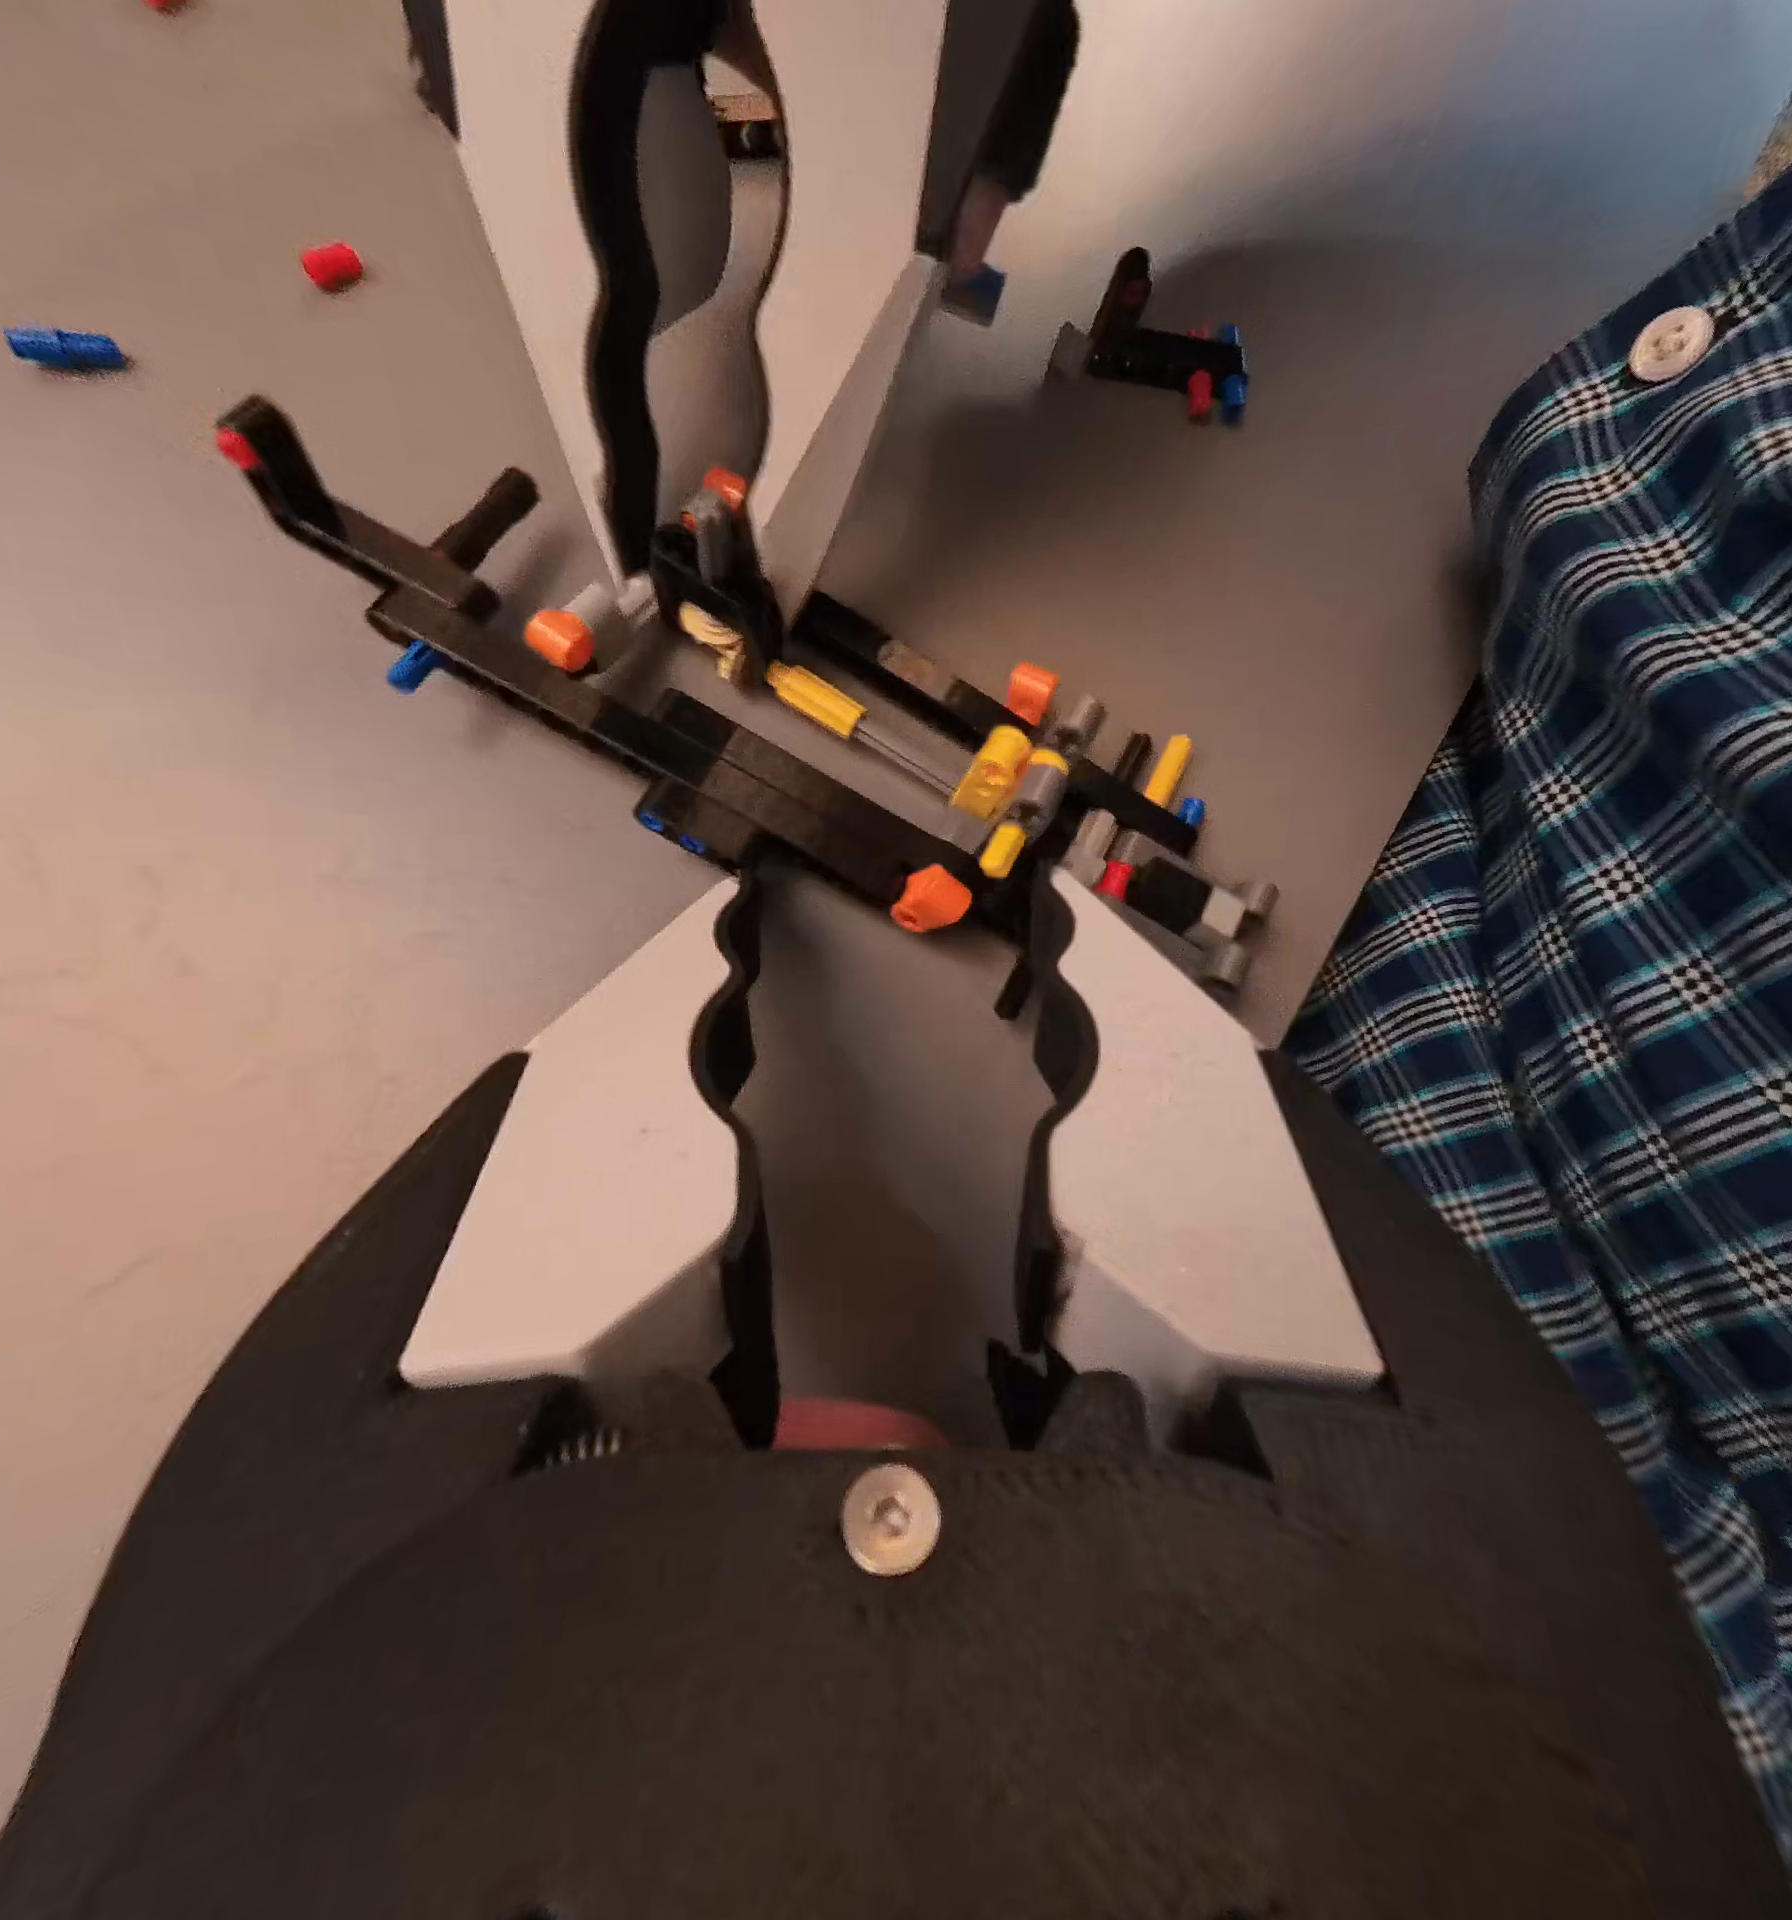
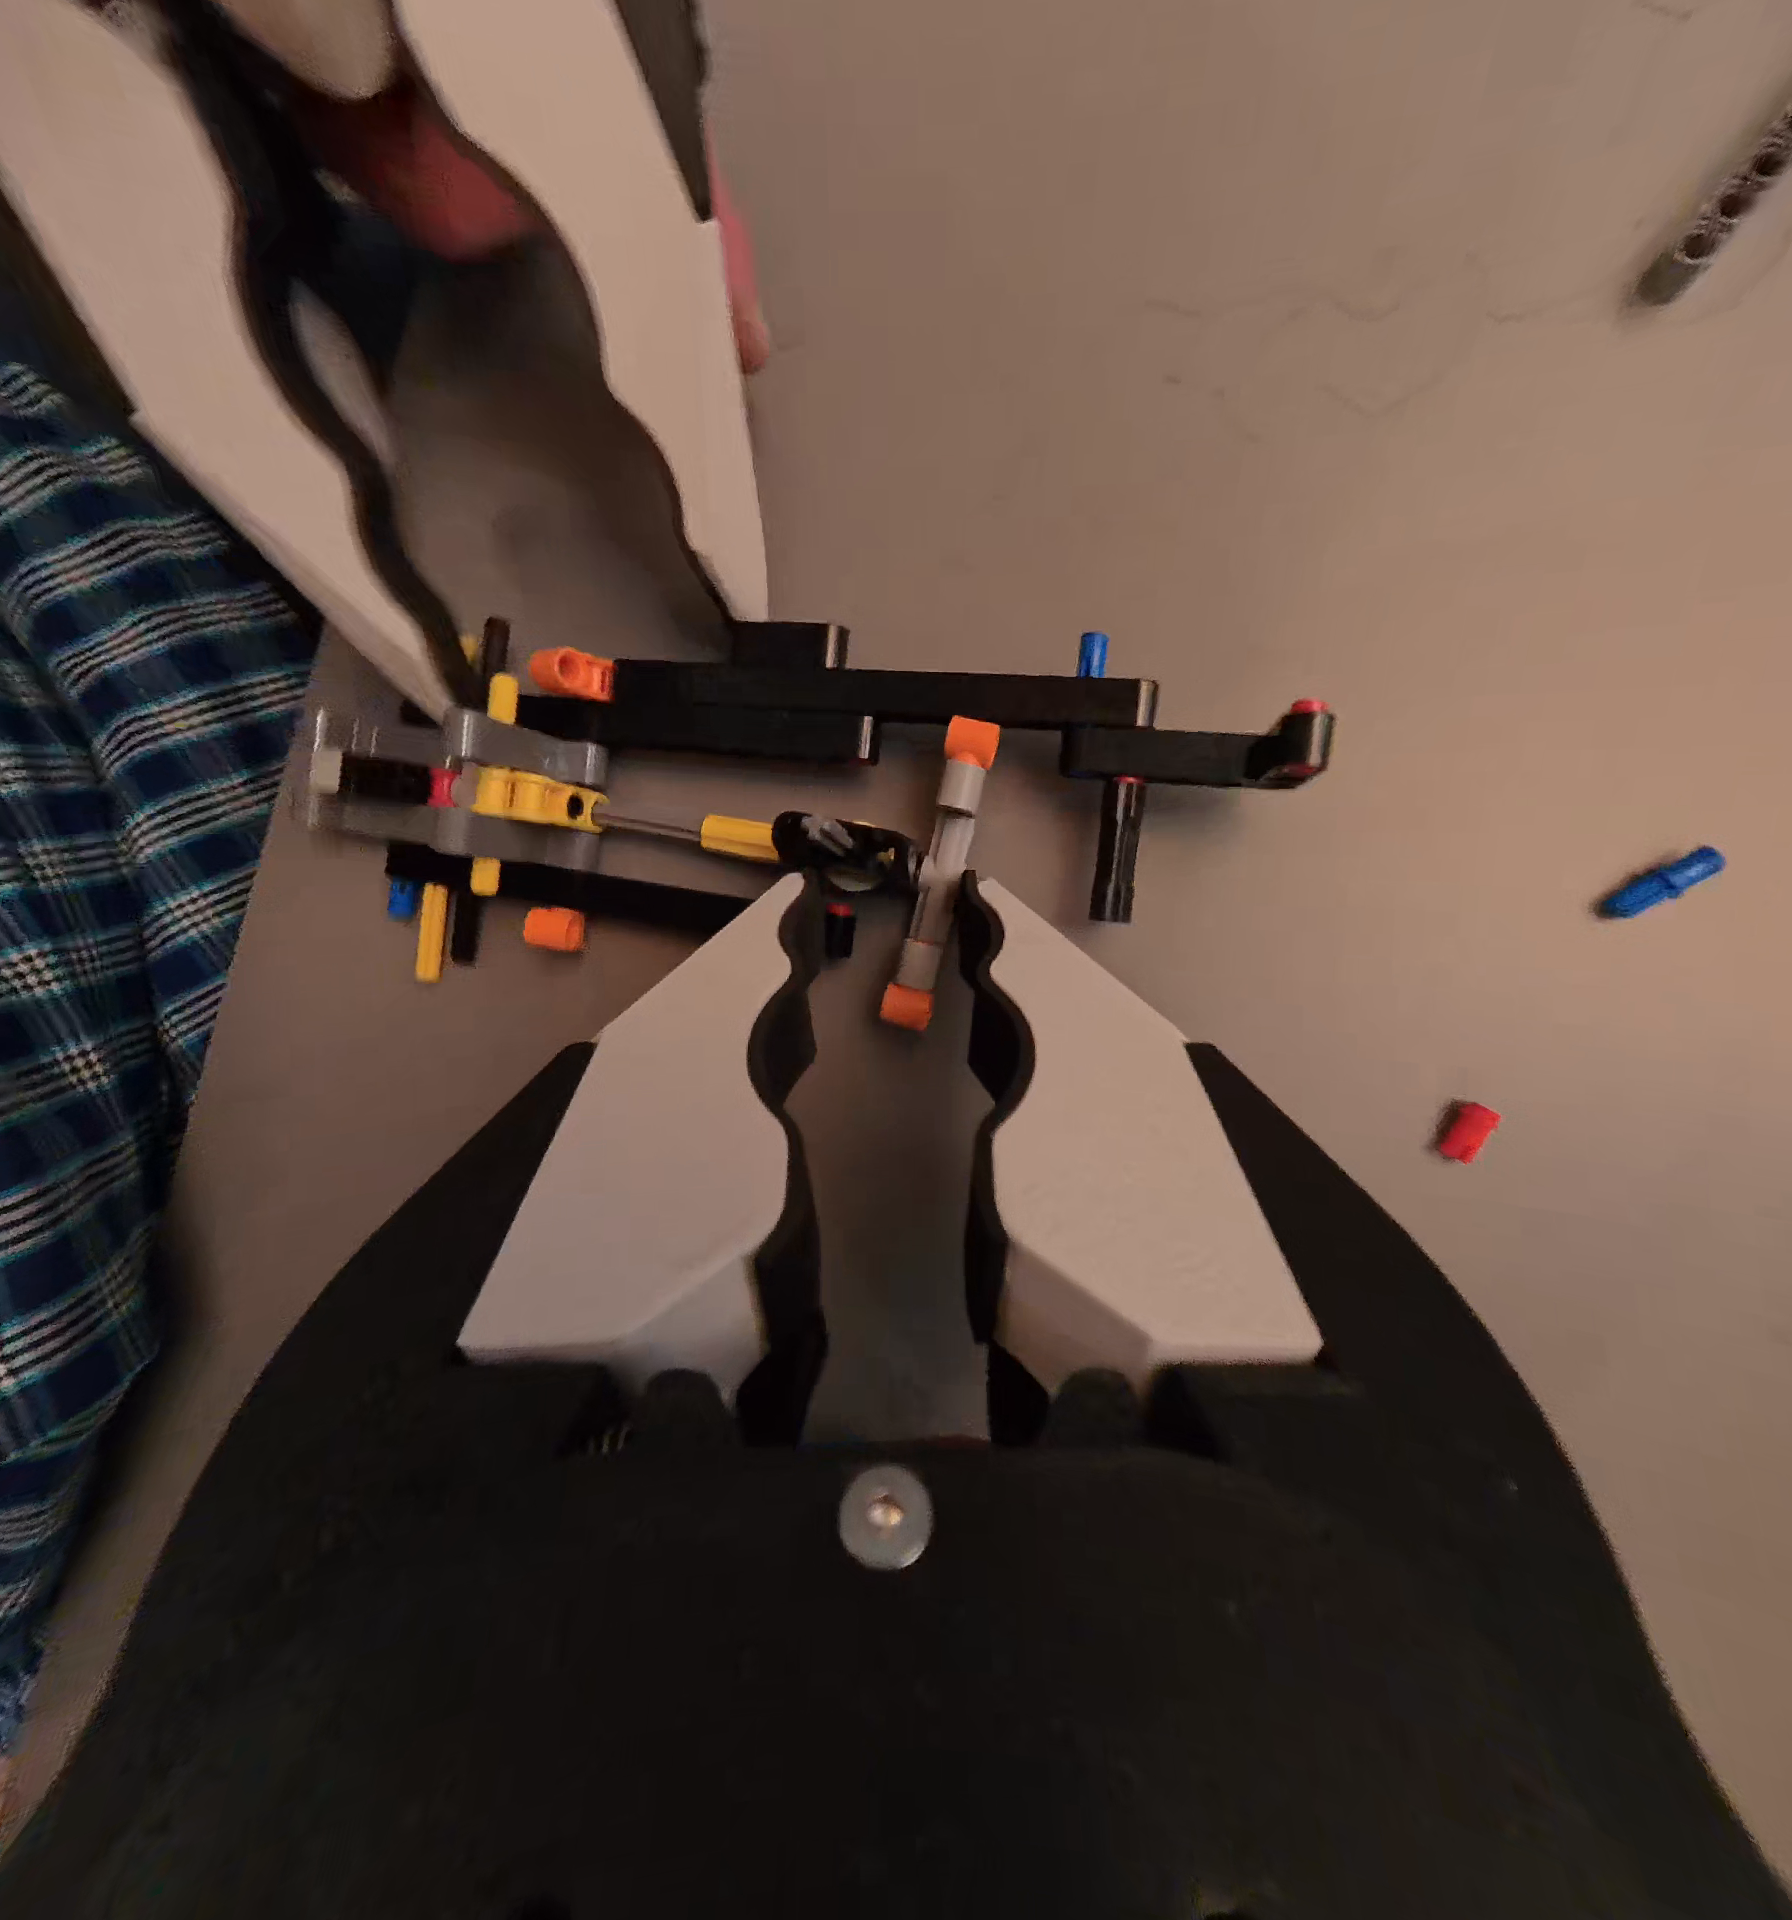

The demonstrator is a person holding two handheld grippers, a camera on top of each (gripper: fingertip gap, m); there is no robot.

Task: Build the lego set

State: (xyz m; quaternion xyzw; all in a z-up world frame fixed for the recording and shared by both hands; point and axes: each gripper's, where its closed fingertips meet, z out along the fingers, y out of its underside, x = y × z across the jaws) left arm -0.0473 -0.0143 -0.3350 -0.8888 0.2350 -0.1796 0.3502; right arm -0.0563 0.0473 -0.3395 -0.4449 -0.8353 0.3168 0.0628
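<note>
Resting on the table (image 1: 196, 1039): lego assembly (image 1: 767, 769), black beams.
Left gripper (image 1: 897, 894): closed on the assembly's near black beam.
Right gripper (image 2: 876, 894): narrowly parted, clasped about the assembly's grey axle (image 2: 939, 873).
Beside the assembly: blue pin (image 2: 1661, 881), red bush (image 2: 1465, 1129).

Your lego assembly (image 1: 767, 769) lay flat on the pale table, a long frame of black beams with orange connectors, yellow pins and grey links along it. You had a thin grey axle with a yellow sleeve (image 2: 736, 834) running down its middle to a black joint. At one end a black angled arm carried a red pin (image 2: 1305, 717). Away from it sat a smaller black sub-assembly (image 1: 1167, 358) with red and blue pins. Loose parts lay scattered: a blue pin (image 2: 1661, 881), a red bush (image 2: 1465, 1129) and a grey holed beam (image 2: 1744, 187)
</note>
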